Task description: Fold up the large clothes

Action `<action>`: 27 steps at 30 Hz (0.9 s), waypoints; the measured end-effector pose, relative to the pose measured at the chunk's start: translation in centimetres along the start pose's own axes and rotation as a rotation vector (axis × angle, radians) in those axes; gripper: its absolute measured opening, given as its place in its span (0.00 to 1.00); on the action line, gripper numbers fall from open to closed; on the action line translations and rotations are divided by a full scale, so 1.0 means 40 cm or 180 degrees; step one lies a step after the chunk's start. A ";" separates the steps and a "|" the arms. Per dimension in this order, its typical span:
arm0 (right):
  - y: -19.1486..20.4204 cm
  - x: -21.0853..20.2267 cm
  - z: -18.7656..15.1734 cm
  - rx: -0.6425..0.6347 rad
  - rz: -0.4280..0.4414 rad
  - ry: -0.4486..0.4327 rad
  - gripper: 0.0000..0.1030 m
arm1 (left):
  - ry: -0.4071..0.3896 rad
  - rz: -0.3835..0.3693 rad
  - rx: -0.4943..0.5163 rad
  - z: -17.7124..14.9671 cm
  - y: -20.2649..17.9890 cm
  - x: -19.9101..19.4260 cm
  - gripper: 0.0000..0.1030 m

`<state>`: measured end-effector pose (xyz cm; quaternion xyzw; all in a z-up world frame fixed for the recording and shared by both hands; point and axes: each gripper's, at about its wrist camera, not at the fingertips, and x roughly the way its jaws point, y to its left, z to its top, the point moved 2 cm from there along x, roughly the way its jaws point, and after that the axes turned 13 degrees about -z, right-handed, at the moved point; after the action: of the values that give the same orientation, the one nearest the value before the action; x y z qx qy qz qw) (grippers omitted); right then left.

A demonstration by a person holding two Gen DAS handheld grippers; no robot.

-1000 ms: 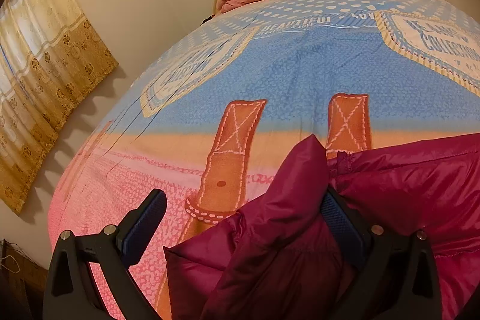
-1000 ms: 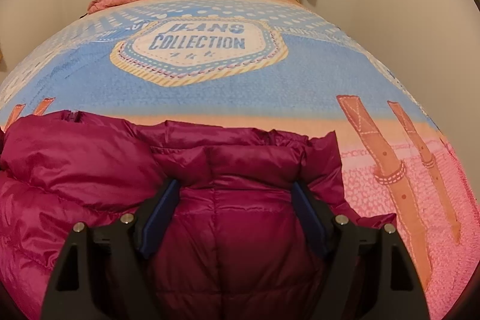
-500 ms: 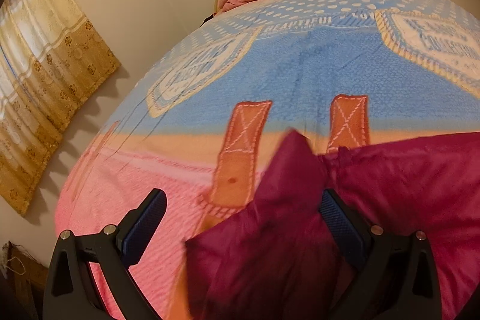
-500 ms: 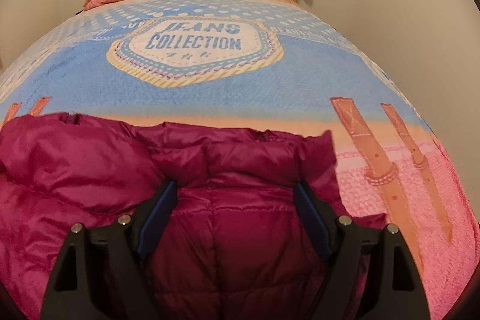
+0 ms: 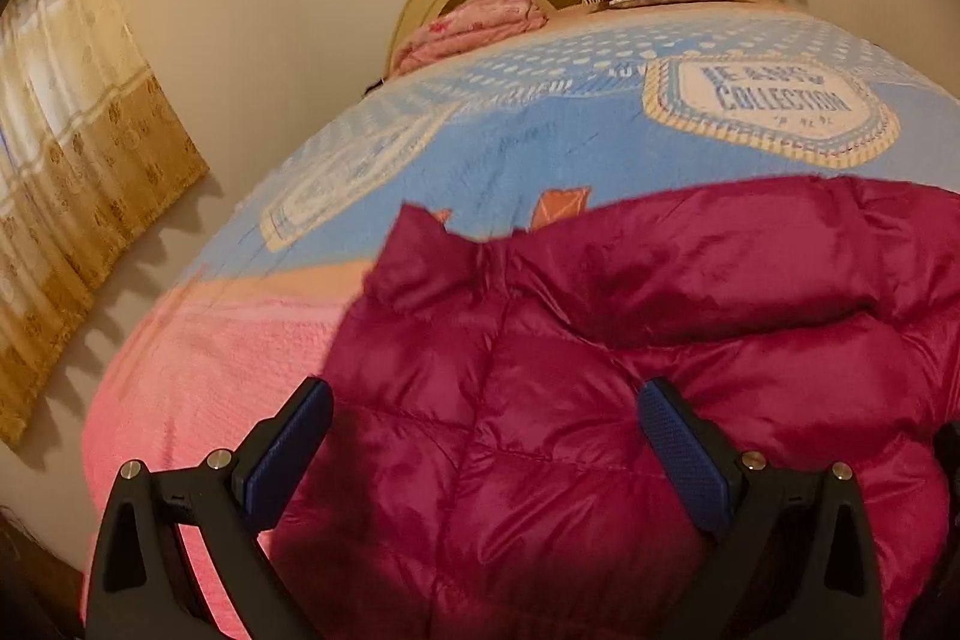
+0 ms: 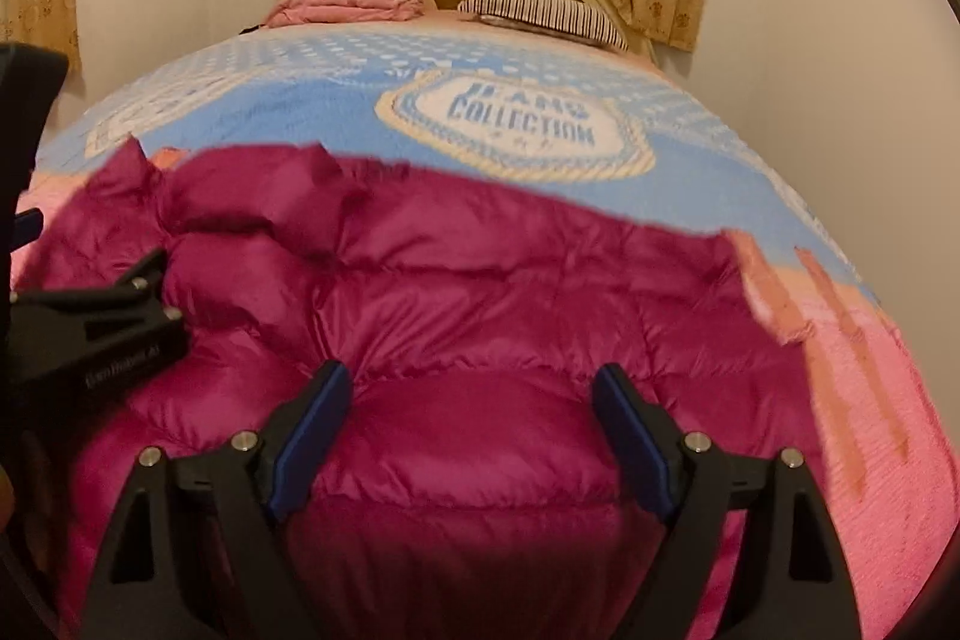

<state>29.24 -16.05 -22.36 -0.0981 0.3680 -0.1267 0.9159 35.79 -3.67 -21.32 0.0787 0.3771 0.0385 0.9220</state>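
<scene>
While the jacket [image 6: 480, 316] lies across the bed [image 6: 270, 112] near its foot edge, long axis side to side, the right tool [image 6: 468, 418], jaws just widening, and left tool [image 5: 486, 436] both gape over it, gripping nothing.
</scene>
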 end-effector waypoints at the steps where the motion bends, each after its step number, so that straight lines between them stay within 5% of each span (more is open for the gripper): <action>1: -0.003 0.006 -0.003 0.0021 0.0005 -0.0001 0.84 | 0.0025 -0.0018 -0.0024 0.000 0.002 0.007 0.99; 17: 0.004 0.049 -0.007 -0.0008 0.0026 0.0229 0.87 | 0.0146 0.0060 0.0029 -0.014 0.013 -0.004 0.99; 21: -0.023 -0.035 -0.017 0.0050 0.0091 0.0086 0.88 | -0.0168 0.0095 -0.0050 -0.059 0.096 -0.146 0.99; 27: -0.003 -0.171 -0.083 -0.0029 0.0125 -0.0148 0.92 | -0.0085 0.0154 -0.0488 -0.167 0.231 -0.210 0.99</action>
<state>22.13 -14.38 -20.25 -0.0979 0.3491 -0.1048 0.9260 25.00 5.09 -18.63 0.0175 0.3587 0.0884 0.9291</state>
